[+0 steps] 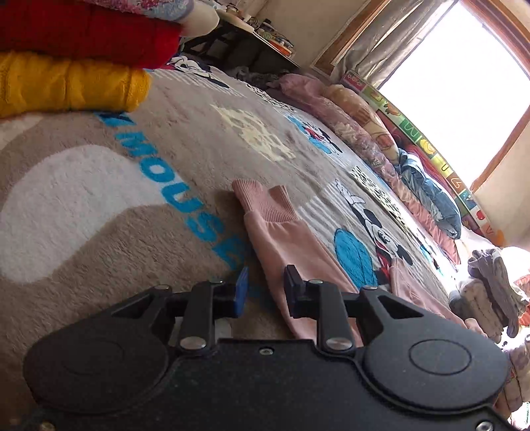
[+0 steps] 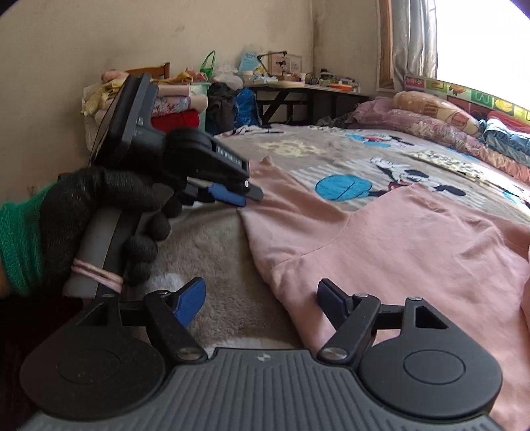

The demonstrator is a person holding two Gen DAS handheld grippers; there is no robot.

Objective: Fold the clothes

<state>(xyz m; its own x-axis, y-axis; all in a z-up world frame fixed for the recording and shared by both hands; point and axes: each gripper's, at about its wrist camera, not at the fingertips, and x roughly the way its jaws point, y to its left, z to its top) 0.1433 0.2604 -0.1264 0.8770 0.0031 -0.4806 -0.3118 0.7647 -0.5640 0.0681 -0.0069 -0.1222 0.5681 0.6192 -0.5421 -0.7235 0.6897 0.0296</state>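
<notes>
A pink sweatshirt (image 2: 397, 238) lies spread on a Mickey Mouse blanket (image 2: 225, 258) that covers the bed. In the left wrist view its sleeve (image 1: 288, 238) runs away from me and ends in a ribbed cuff (image 1: 261, 202). My left gripper (image 1: 265, 291) hovers low over the sleeve's near edge with a narrow gap between its pads, which press on nothing. In the right wrist view that left gripper (image 2: 248, 199) is held by a black-gloved hand (image 2: 99, 205), its tips at the sleeve's edge. My right gripper (image 2: 261, 298) stands open wide over the sweatshirt's near edge.
Folded yellow (image 1: 66, 83) and red (image 1: 82, 30) clothes are stacked at the bed's far left. Pillows and quilts (image 1: 364, 139) line the window side. A pile of folded clothes (image 1: 490, 281) sits at the right. A cluttered desk (image 2: 314, 89) stands by the far wall.
</notes>
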